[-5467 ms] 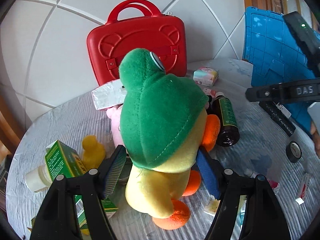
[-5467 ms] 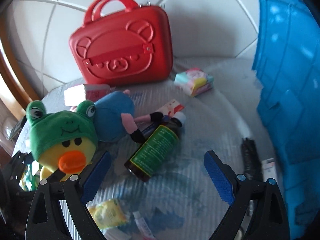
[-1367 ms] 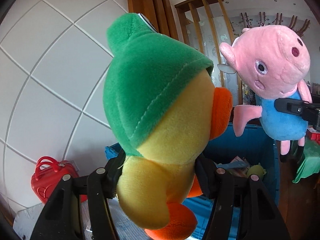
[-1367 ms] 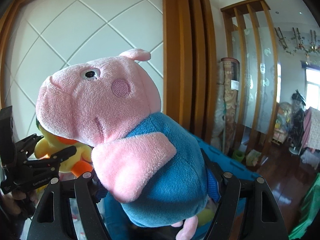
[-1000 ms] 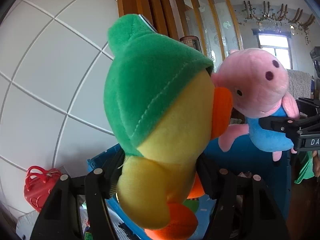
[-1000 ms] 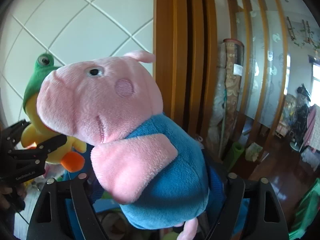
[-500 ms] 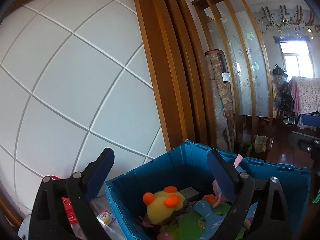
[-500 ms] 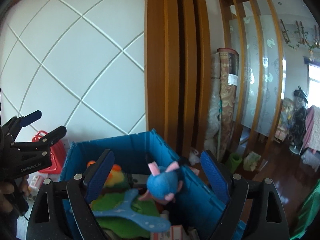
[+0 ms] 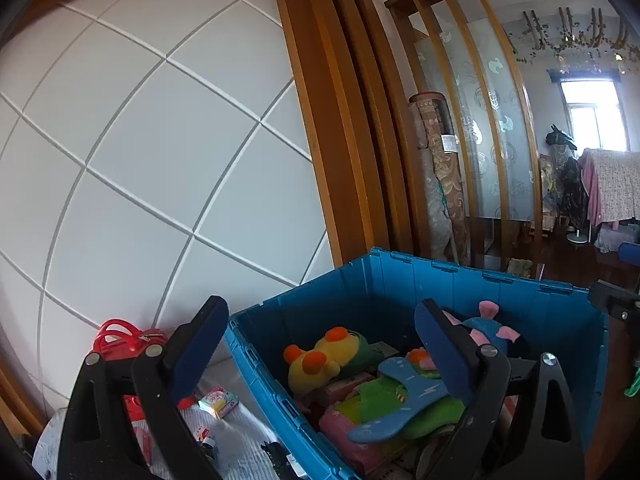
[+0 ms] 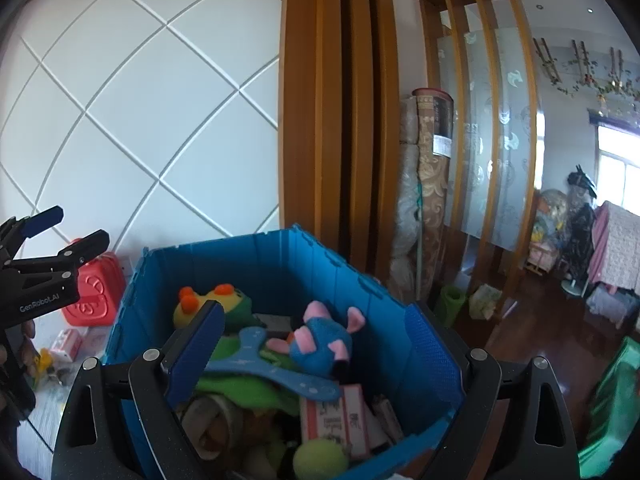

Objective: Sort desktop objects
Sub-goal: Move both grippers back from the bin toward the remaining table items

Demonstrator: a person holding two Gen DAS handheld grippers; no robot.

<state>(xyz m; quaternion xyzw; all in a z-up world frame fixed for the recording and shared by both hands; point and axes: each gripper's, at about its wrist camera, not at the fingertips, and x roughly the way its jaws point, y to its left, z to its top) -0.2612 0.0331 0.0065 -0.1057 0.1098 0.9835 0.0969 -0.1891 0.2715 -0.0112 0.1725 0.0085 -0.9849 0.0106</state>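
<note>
While both the left gripper and the right gripper hang wide apart and empty above the blue crate, the duck plush and pig plush lie inside it.

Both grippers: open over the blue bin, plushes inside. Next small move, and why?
Probably swing both back toward the table for the next pickup. The left gripper and right gripper stand open and empty above the blue bin; the duck plush and pig plush lie inside it. A small pastel box and other clutter beside the red case remain unsorted.
</note>
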